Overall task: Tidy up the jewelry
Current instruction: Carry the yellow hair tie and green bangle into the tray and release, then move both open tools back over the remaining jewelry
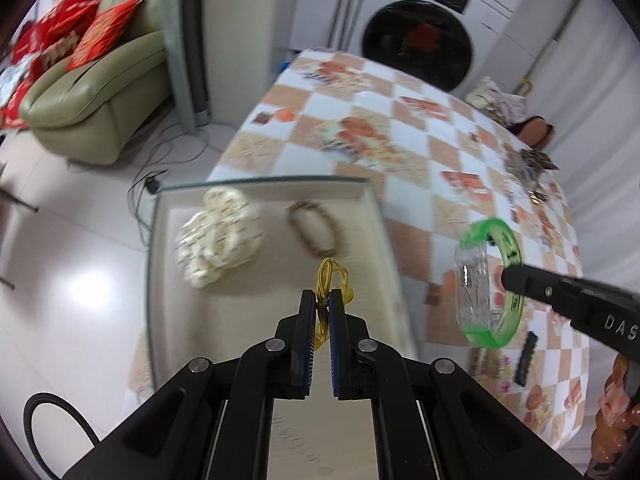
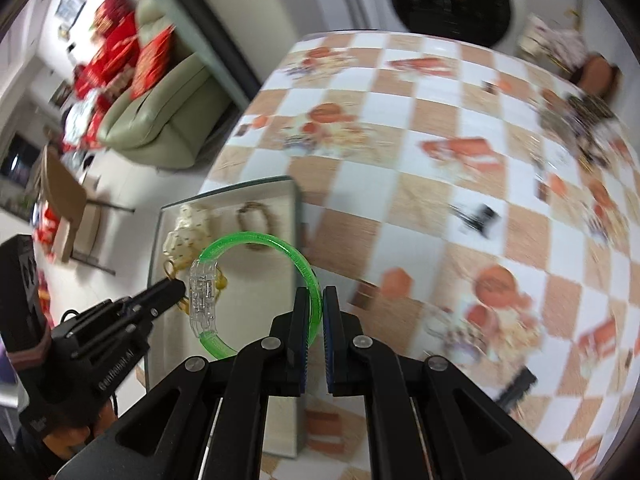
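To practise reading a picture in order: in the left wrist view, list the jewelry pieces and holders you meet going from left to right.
white scrunchie → brown beaded bracelet → yellow cord in the left gripper → green bangle held by the right gripper.

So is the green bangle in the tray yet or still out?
Out. The green bangle hangs in the air, pinched in the right gripper, near the tray rim, not resting inside it.

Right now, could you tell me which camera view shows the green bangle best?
The right wrist view: the green bangle shows nearly its whole ring and clear clasp, pinched in the right gripper. The left wrist view shows it edge-on at the side, blurred.
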